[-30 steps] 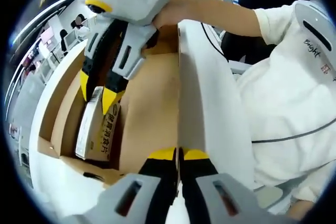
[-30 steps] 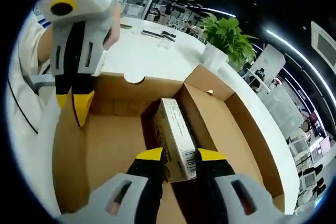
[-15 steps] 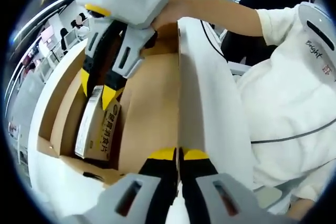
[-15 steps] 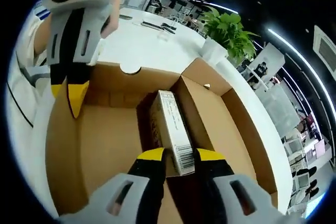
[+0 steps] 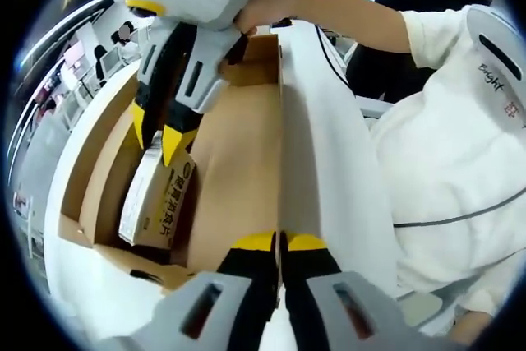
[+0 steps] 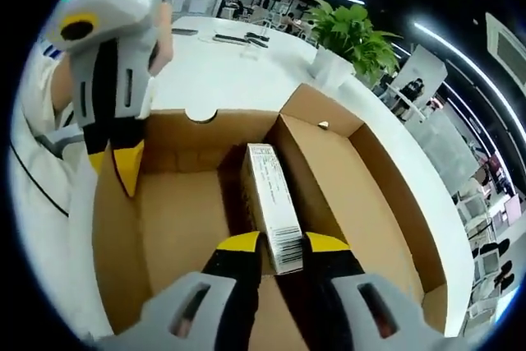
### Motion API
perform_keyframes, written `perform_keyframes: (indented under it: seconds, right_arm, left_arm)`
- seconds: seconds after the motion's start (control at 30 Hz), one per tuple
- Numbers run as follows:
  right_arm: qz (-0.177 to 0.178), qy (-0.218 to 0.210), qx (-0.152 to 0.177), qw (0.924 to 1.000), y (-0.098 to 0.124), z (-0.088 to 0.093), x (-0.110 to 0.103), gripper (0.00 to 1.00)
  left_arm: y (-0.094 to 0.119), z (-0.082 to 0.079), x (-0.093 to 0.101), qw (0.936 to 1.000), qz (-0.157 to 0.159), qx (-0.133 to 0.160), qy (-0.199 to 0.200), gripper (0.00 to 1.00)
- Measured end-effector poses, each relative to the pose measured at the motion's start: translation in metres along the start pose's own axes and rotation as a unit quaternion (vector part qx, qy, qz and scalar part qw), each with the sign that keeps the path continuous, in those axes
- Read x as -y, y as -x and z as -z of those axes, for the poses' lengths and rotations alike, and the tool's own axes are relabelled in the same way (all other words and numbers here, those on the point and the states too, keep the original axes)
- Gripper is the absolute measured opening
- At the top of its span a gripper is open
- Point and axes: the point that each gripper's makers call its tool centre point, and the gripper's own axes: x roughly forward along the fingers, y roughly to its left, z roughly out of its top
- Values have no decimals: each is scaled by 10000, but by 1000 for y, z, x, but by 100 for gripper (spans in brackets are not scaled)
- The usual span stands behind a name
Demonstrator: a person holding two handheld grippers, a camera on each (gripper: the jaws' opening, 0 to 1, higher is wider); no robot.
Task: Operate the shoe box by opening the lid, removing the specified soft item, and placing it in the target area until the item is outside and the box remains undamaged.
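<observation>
Lid: we see the shoe box (image 6: pixel 370 195) standing open on the white desk (image 6: pixel 238 80), its lid (image 5: pixel 329 170) swung up; that step looks done.
Left hand-held gripper (image 5: pixel 279 244): its yellow tips are pressed together on the edge of the raised lid, which we judge keeps the box open.
Right hand-held gripper (image 6: pixel 275 244): its tips pinch the near end of the packet (image 6: pixel 269 207), one on each side.
Item: the long cardboard-coloured packet with printed text and a barcode lies inside the box, against the inner wall; in the left gripper view its gripped end looks tilted up.
Done: lid open, item gripped, by our reading.
Left: lifting the packet clear of the box walls and setting it in the target area, which we cannot pick out here.
Box: no tear or crushed wall that we can see.
</observation>
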Motion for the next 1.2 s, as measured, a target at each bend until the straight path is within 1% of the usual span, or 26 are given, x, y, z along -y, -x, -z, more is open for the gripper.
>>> perform_keyframes:
  seconds: [0.03, 0.07, 0.17, 0.23, 0.3, 0.33, 0.4, 0.47, 0.6, 0.73, 0.8, 0.97, 1.07, 1.2]
  right_arm:
    - [-103, -114, -73, 9999, 2, 3, 2, 18]
    - [-124, -134, -92, 9998, 3, 4, 2, 18]
    - [-244, -209, -154, 9994, 1, 6, -6, 18]
    - [-273, -283, -196, 9990, 1, 5, -9, 17]
    - [-283, -260, -282, 9989, 1, 5, -11, 17]
    - [-295, -202, -348, 9988, 2, 6, -12, 17]
    - [-328, -268, -458, 9981, 5, 9, -14, 17]
    - [-362, -304, -502, 9976, 9, 11, -16, 17]
    - [-359, -357, -442, 9977, 13, 15, -18, 17]
    - [-305, -468, -389, 9977, 13, 15, -17, 17]
    - [-283, -409, -357, 9981, 14, 15, -19, 17]
    - [-360, -388, -426, 9977, 19, 20, -20, 17]
    - [-366, -340, -429, 9978, 22, 22, -20, 17]
    - [-443, -381, -386, 9975, 26, 27, -20, 17]
  left_arm:
    - [0, 0, 0, 10000, 0, -2, 1, 1]
    - [0, 0, -1, 10000, -1, -2, 0, 1]
    - [0, 0, -1, 10000, -2, 6, 1, 1]
    - [0, 0, -1, 10000, -7, 2, -2, 1]
    - [0, 0, -1, 10000, -3, 1, 5, 1]
    - [0, 0, -1, 10000, -5, -1, 5, 1]
    - [0, 0, -2, 10000, -19, 7, -4, 1]
    - [0, 0, -2, 10000, -27, 28, -20, 1]
    - [0, 0, -2, 10000, -23, 40, -11, 1]
    - [0, 0, -2, 10000, -13, 24, 4, 1]
    - [0, -1, -2, 10000, -21, 31, 0, 1]
    - [0, -1, -2, 10000, -31, 27, 2, 1]
    - [0, -1, -2, 10000, -16, 29, 14, 1]
    - [0, -1, -2, 10000, -19, 37, 12, 1]
